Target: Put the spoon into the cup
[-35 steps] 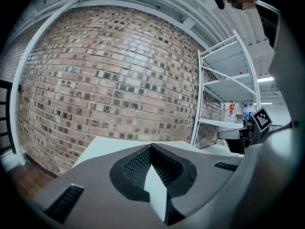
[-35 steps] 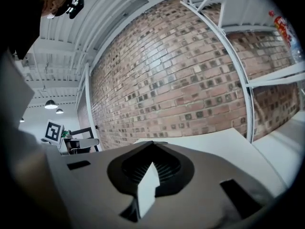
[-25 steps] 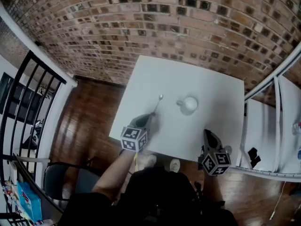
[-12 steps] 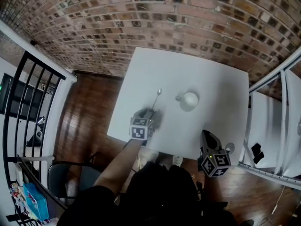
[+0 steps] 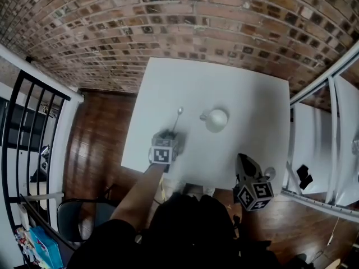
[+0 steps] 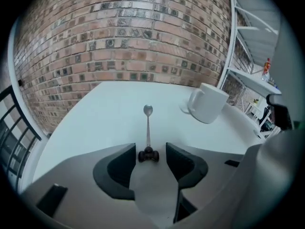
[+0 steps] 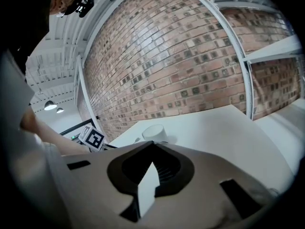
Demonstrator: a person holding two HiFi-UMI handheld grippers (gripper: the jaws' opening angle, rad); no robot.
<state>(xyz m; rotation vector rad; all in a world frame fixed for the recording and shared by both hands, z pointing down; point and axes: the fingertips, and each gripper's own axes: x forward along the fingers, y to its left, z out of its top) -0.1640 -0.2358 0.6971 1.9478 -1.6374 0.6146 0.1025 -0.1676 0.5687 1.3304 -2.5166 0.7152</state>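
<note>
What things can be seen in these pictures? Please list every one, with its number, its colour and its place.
square white table: one, white, in the middle, next to the wall
thin metal spoon with a dark handle end: one, silver, flat on the table, left of the cup
round white cup with a handle: one, white, standing on the table
brick wall: one, red-brown, beyond the table
black metal railing: one, black, far left
white shelf frame: one, white, right of the table
wooden floor: one, dark brown, around the table
left gripper: one, grey, jaws open around the spoon's handle end, not pressing it
right gripper: one, grey, jaws shut, empty, at the table's near edge
</note>
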